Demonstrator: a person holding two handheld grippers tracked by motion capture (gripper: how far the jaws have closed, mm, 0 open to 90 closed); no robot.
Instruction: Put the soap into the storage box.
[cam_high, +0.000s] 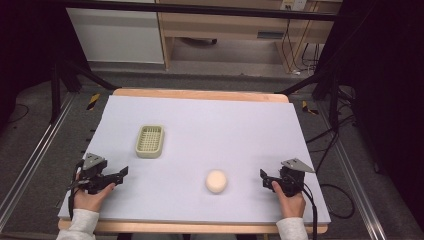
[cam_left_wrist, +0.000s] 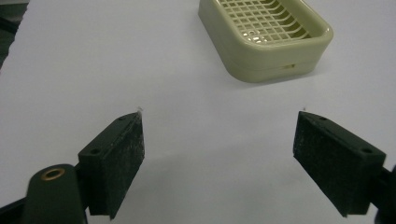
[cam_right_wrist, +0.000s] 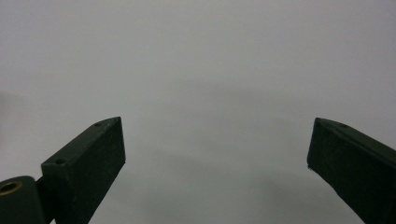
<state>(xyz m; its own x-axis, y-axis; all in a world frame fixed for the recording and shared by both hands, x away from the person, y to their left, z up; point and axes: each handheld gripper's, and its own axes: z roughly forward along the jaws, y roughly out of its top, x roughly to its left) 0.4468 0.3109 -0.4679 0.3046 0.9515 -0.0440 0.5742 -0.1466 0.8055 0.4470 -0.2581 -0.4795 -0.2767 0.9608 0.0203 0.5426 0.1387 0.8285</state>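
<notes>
Soap (cam_high: 216, 181) (a pale round bar) lies on the table (cam_high: 210, 130) between both grippers — left gripper (cam_high: 121, 173), right gripper (cam_high: 264, 178) — jaws wide, empty; soap dish (cam_high: 150, 141) sits farther back.

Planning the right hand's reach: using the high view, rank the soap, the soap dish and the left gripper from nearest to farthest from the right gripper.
From the right gripper:
1. Soap, just to its left, near the front edge.
2. Soap dish, farther left and back.
3. Left gripper, at the opposite front corner.
</notes>
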